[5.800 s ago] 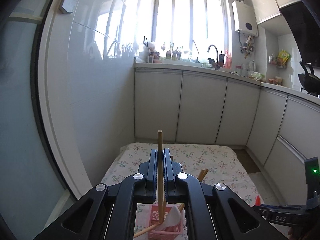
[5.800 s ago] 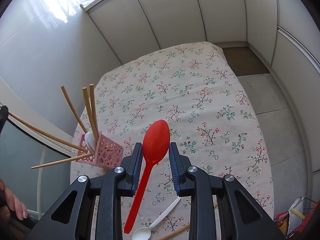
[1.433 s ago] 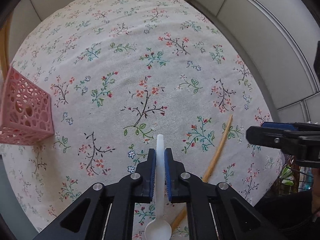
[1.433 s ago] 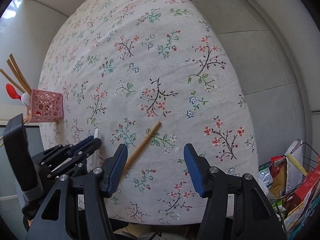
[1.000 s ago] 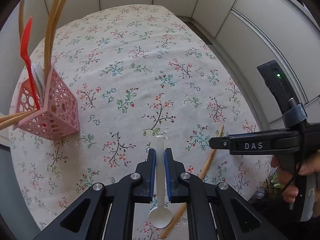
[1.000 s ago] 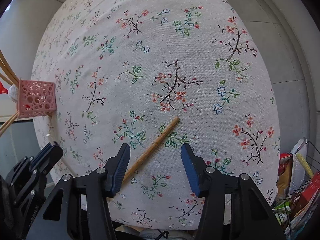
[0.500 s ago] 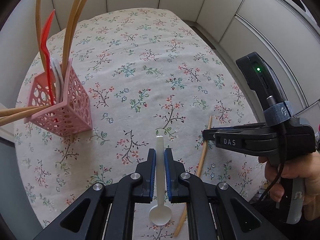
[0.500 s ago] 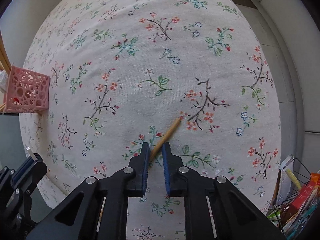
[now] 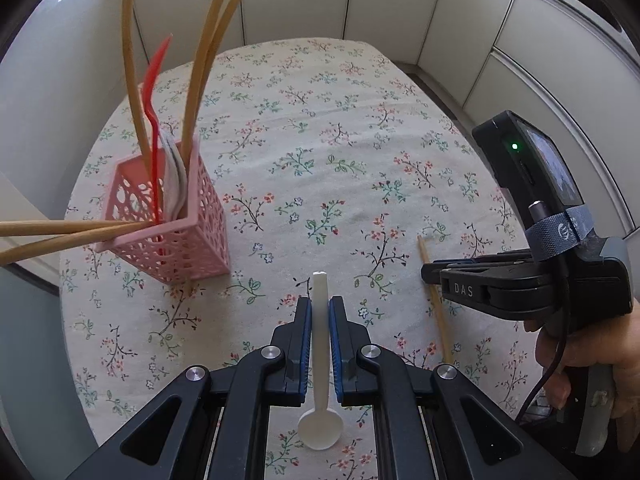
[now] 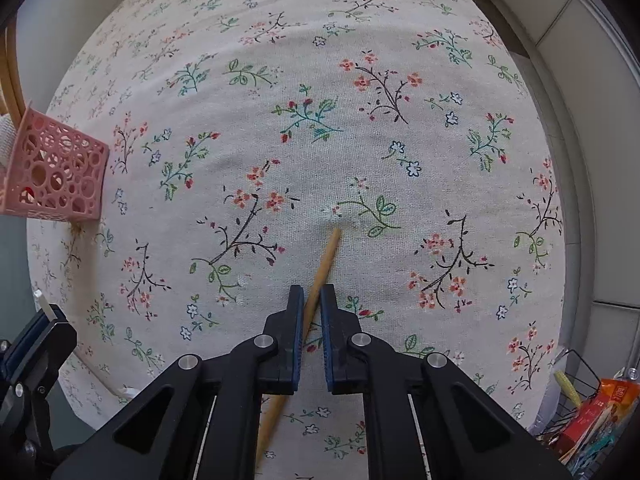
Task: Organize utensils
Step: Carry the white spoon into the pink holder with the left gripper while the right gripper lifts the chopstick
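I see the counter (image 9: 320, 128) under its floral cloth filling most of both views, with the pink perforated holder (image 9: 172, 236) at centre left of the left wrist frame, standing upright and already carrying chopsticks, a red spoon (image 9: 154, 92) and white utensils. My left gripper (image 9: 319, 320) at bottom centre is clamped on the handle of the white spoon (image 9: 320, 400), bowl toward the camera. My right gripper (image 10: 311, 312) has just been closing and now pinches the loose chopstick (image 10: 324, 264) lying on the cloth at lower centre.
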### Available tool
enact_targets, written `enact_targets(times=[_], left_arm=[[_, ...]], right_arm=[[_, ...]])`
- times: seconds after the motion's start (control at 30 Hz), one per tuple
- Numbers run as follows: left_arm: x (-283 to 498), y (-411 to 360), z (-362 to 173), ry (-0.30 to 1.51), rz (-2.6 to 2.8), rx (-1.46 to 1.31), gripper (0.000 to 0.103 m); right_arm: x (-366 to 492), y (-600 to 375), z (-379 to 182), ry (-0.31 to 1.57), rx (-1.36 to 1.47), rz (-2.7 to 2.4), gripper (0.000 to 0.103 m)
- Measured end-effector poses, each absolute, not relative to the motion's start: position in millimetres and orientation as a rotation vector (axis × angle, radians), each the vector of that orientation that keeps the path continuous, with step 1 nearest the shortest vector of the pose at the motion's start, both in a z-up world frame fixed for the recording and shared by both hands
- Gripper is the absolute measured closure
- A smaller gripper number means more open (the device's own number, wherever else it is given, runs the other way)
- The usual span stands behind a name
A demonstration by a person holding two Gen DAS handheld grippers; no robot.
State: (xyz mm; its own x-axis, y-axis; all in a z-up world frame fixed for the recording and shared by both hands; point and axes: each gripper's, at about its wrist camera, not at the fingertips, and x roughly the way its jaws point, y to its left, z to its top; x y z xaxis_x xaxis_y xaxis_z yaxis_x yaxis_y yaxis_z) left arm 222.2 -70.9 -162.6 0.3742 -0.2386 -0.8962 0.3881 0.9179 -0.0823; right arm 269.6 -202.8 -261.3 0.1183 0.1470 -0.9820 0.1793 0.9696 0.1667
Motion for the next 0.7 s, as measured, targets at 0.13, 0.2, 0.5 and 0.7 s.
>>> enact_targets(times=[0.13,0.2,0.5,0.7], left_arm=[[215.8,-58.7,-136.9,1.031,-0.401,0.126,0.094],[211.0,-51.8,-122.9,0.979,-0.395,0.122,0.094],[190.5,-19.5,-53.1,0.715,-0.344,0.026,0.094],[179.1,2.9,-17.0,0.531,-0.256,-0.02,0.094]], right_arm=[[268.0,-210.5,-229.0,1.355,0.314,0.007,0.098],[262.2,-215.5,-210.2,1.292,0.35,0.035,0.098],[209.3,-239.5,-129.1,1.01,0.39,0.143,0.098],[192.2,-239.6,-80.5,0.834,0.366,0.165,0.098]])
